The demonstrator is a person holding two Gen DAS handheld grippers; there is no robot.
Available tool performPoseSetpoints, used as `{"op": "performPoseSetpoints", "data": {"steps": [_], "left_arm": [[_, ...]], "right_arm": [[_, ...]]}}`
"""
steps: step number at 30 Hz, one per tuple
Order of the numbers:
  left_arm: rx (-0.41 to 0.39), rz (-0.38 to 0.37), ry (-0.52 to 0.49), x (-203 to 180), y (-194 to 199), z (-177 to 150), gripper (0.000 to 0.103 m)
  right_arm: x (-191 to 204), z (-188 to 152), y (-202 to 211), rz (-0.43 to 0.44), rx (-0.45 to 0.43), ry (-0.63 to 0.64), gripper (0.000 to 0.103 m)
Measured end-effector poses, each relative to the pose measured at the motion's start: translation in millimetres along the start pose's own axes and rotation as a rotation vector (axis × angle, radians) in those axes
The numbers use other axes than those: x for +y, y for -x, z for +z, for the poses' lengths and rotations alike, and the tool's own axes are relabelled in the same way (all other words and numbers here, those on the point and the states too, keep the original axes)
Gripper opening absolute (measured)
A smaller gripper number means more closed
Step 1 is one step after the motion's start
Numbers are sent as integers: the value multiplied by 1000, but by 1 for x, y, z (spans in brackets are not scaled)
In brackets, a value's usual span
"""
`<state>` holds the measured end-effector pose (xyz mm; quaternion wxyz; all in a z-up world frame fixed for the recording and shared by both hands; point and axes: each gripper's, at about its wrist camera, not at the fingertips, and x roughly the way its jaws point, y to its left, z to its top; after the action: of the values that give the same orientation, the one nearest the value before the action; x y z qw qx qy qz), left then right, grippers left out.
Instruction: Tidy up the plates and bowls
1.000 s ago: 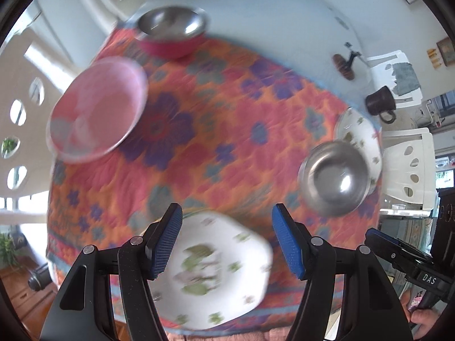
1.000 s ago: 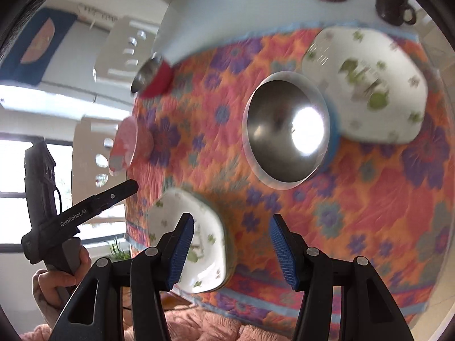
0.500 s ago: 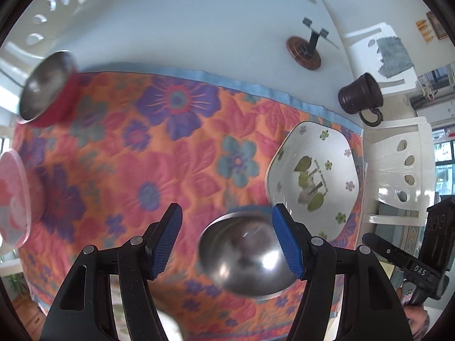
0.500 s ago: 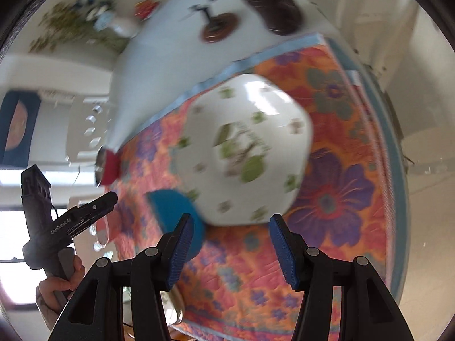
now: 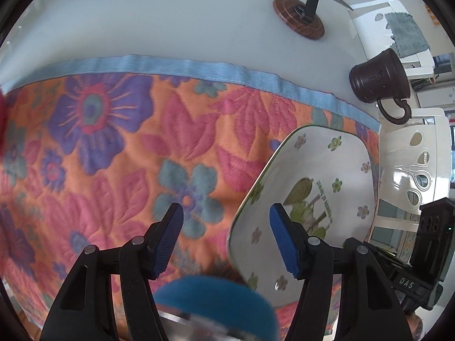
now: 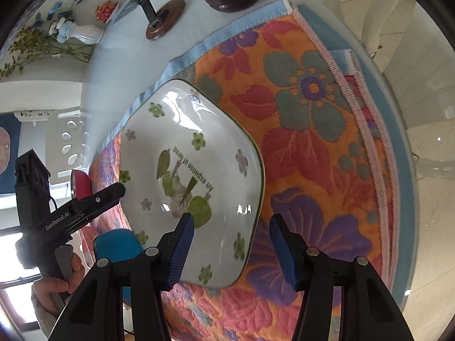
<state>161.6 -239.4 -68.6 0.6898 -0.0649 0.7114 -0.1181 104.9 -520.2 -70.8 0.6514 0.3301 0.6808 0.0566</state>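
Note:
A white floral plate [image 5: 327,182] lies on the flowered cloth at the right of the left wrist view; it fills the middle of the right wrist view [image 6: 193,170]. My left gripper [image 5: 226,233] is open, its right finger over the plate's near-left edge. A blue-sided steel bowl [image 5: 216,301] sits just below it. My right gripper [image 6: 231,244] is open, its jaws straddling the plate's near right rim. The blue bowl [image 6: 116,245] shows at lower left there, with a red bowl [image 6: 81,183] farther left.
A dark mug [image 5: 381,85] and a brown round stand [image 5: 298,17] sit on the bare white table beyond the cloth. A vase with flowers [image 6: 82,32] stands farther back. White chairs [image 5: 412,164] are by the table's right edge.
Both grippers moved forward toward the white floral plate. The steel bowl slid to the bottom of the left view. The plate grew larger in both views.

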Motion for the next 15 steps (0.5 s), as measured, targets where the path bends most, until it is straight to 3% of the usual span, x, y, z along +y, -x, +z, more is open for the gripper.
{"op": "performPoseSetpoints", "data": {"steps": [5, 8, 12, 15], "left_arm": [[22, -20, -27, -11, -12, 3, 53], [34, -34, -52, -19, -17, 5, 38], [21, 34, -111, -34, -24, 6, 37], [18, 51, -140, -41, -25, 6, 37]], "right_arm": [[2, 11, -7, 4, -18, 30, 53], [8, 15, -8, 3, -37, 66, 42], [7, 19, -15, 10, -46, 61, 27], [3, 20, -12, 28, -67, 55, 21]]}}
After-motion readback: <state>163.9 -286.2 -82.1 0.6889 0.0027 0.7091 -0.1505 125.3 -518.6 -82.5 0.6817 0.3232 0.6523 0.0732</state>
